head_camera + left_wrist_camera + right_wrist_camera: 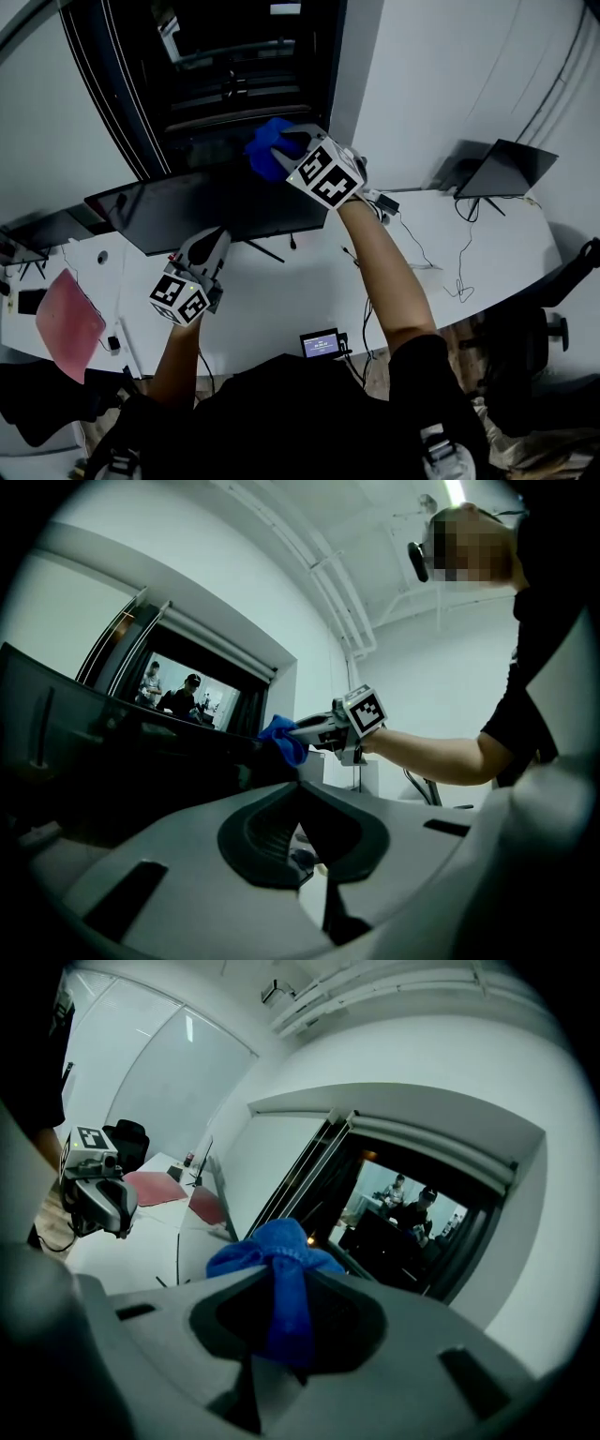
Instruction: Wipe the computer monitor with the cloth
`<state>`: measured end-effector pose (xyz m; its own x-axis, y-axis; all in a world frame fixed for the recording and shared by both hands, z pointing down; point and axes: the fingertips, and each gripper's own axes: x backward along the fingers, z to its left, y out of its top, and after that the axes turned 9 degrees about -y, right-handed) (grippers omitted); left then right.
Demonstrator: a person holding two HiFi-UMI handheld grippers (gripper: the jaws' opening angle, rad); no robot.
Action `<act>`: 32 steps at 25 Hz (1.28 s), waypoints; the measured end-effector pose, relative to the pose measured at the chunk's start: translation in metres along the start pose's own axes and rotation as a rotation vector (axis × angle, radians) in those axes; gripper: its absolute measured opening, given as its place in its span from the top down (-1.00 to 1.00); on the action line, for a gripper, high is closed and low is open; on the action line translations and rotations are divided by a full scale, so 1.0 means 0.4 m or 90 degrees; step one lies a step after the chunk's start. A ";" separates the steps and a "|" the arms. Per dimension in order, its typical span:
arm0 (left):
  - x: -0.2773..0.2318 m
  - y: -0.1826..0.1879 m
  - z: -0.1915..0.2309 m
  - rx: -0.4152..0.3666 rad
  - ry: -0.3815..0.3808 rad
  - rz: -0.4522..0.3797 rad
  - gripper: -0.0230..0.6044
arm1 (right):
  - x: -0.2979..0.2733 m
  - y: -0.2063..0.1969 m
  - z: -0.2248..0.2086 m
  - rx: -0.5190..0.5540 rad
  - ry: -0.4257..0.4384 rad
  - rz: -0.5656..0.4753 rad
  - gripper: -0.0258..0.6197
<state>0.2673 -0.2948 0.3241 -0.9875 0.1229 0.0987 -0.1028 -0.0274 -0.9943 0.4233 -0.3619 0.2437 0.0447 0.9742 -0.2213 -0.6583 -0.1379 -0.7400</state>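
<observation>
A white desk (309, 281) carries a dark monitor (187, 211). The right gripper (286, 142) is clamped on a bunched blue cloth (265, 152), held at the monitor's top edge near its right end. The left gripper (217, 234), jaws together and empty, hovers by the screen's lower edge. A small display (320, 343) at the desk's near edge shows writing too small to read.

A white desk (281, 300) bears an open laptop (506, 167), a pink mat (67, 323) and loose cables (463, 255).

Blue cloth (267, 150) bunched at dark monitor (202, 208) top edge, seemingly touching.
</observation>
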 end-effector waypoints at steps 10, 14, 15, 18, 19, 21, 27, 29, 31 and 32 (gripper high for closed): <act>-0.060 -0.032 -0.044 0.014 0.006 0.003 0.95 | 0.051 -0.092 -0.082 -0.040 -0.010 0.003 0.62; -0.075 -0.045 -0.050 0.015 0.011 0.007 0.95 | 0.071 -0.124 -0.112 -0.061 -0.017 -0.006 0.62; -0.079 -0.048 -0.051 0.016 0.012 0.008 0.95 | 0.076 -0.132 -0.119 -0.066 -0.020 -0.008 0.62; -0.089 -0.051 -0.051 0.017 0.015 0.010 0.95 | 0.092 -0.156 -0.139 -0.083 -0.032 -0.016 0.62; -0.092 -0.051 -0.051 0.016 0.015 0.011 0.95 | 0.097 -0.164 -0.145 -0.091 -0.035 -0.020 0.62; -0.099 -0.050 -0.052 0.016 0.016 0.014 0.95 | 0.108 -0.183 -0.160 -0.106 -0.043 -0.028 0.62; -0.105 -0.057 -0.049 0.018 0.021 0.023 0.95 | 0.141 -0.221 -0.190 -0.153 -0.071 -0.051 0.62; -0.101 -0.062 -0.045 0.022 0.024 0.026 0.95 | 0.150 -0.235 -0.199 -0.182 -0.081 -0.063 0.62; -0.099 -0.067 -0.045 0.025 0.026 0.030 0.95 | 0.161 -0.252 -0.212 -0.221 -0.093 -0.077 0.62; -0.099 -0.069 -0.046 0.026 0.026 0.031 0.95 | 0.167 -0.260 -0.219 -0.244 -0.100 -0.086 0.62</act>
<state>0.3114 -0.2808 0.3470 -0.9859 0.1608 0.0474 -0.0600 -0.0747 -0.9954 0.5605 -0.2981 0.2505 -0.0230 0.9993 -0.0288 -0.3271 -0.0348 -0.9443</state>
